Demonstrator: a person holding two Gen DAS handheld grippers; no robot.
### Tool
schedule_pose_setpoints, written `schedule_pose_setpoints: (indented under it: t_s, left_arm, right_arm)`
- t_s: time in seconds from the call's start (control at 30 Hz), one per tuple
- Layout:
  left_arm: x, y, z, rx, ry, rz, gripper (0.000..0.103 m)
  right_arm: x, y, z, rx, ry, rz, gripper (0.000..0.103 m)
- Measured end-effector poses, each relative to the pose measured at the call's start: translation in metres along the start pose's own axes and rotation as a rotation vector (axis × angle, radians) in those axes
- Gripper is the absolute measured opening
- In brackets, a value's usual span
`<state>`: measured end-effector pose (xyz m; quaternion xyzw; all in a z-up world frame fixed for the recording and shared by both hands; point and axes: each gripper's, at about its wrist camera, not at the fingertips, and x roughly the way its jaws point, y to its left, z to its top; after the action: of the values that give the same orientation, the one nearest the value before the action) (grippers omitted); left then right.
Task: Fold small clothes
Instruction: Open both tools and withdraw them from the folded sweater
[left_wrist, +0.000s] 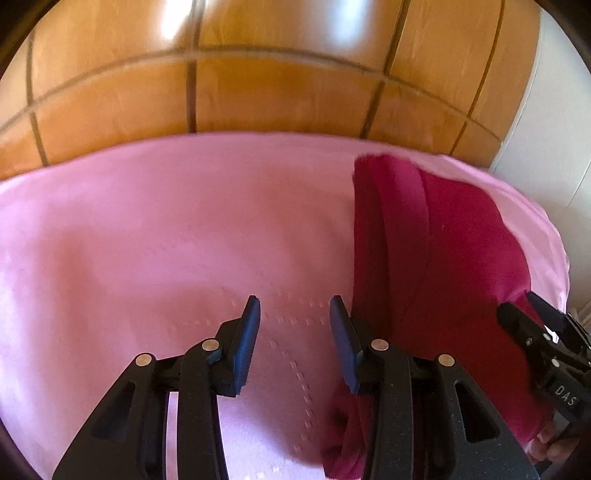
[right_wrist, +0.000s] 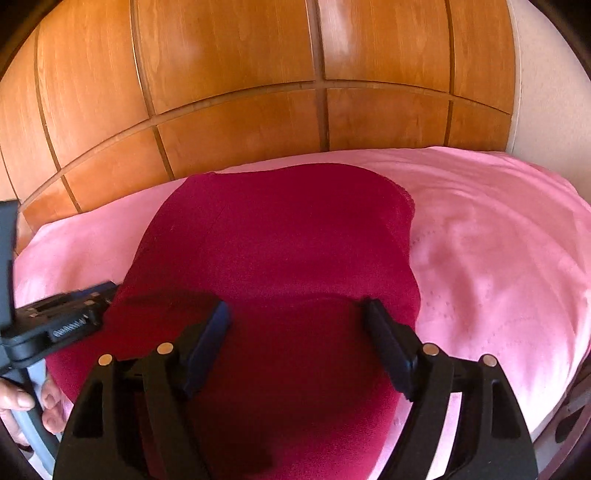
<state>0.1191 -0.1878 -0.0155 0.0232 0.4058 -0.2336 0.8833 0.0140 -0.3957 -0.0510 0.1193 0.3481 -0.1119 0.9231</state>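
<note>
Evidently soft and light, the crimson garment (right_wrist: 280, 236) lay limp; both the left gripper (left_wrist: 294, 332) and right gripper (right_wrist: 297, 332) gaped empty, its 12 o'clock hem the likeliest hold

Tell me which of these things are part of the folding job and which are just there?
Part of the job:
- dark red garment
- left gripper, fingers open over the sheet
- right gripper, fingers open over the garment

Just there:
- pink bedsheet under the garment
- wooden panels behind
</note>
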Motion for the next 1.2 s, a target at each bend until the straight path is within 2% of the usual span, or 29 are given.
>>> schedule_pose_setpoints:
  t_s: [0.07, 0.13, 0.2, 0.23, 0.37, 0.53, 0.67, 0.83, 0.9, 1.03, 1.13, 1.2]
  left_arm:
    - [-0.008, -0.003, 0.0, 0.005, -0.022, 0.009, 0.039]
    - [-0.021, -0.002, -0.002, -0.006, -0.058, 0.022, 0.056]
    - [-0.039, -0.005, -0.005, -0.014, -0.112, 0.029, 0.066]
    - [-0.043, -0.006, -0.005, -0.014, -0.124, 0.031, 0.068]
    - [-0.067, -0.016, -0.009, 0.003, -0.187, 0.032, 0.068]
    - [-0.08, -0.027, -0.015, 0.019, -0.216, 0.017, 0.068]
    - [-0.075, -0.036, -0.021, 0.046, -0.199, 0.015, 0.068]
    - [-0.046, -0.042, -0.029, 0.073, -0.109, 0.021, 0.068]
    - [-0.048, -0.041, -0.031, 0.064, -0.114, 0.015, 0.068]
    - [-0.06, -0.04, -0.032, 0.055, -0.142, 0.021, 0.069]
    - [-0.069, -0.038, -0.033, 0.04, -0.163, 0.033, 0.074]
    - [-0.074, -0.036, -0.034, 0.027, -0.172, 0.033, 0.074]
  right_arm:
    - [-0.011, 0.001, 0.0, 0.009, -0.002, -0.004, 0.077]
    - [-0.022, 0.004, -0.001, 0.012, -0.01, -0.005, 0.078]
    - [-0.036, 0.007, -0.007, 0.014, -0.015, -0.005, 0.078]
    - [-0.04, 0.008, -0.009, 0.013, -0.014, -0.007, 0.078]
    - [-0.058, 0.016, -0.023, -0.011, -0.02, -0.029, 0.08]
    - [-0.072, 0.023, -0.04, -0.046, -0.023, -0.064, 0.082]
    - [-0.071, 0.026, -0.053, -0.06, -0.003, -0.074, 0.082]
    - [-0.05, 0.021, -0.064, -0.007, 0.071, -0.047, 0.082]
    - [-0.055, 0.021, -0.061, -0.007, 0.059, -0.05, 0.082]
    - [-0.069, 0.016, -0.054, 0.051, 0.016, -0.062, 0.093]
    - [-0.082, 0.017, -0.047, 0.072, -0.036, -0.08, 0.1]
    - [-0.086, 0.022, -0.047, 0.07, -0.048, -0.079, 0.1]
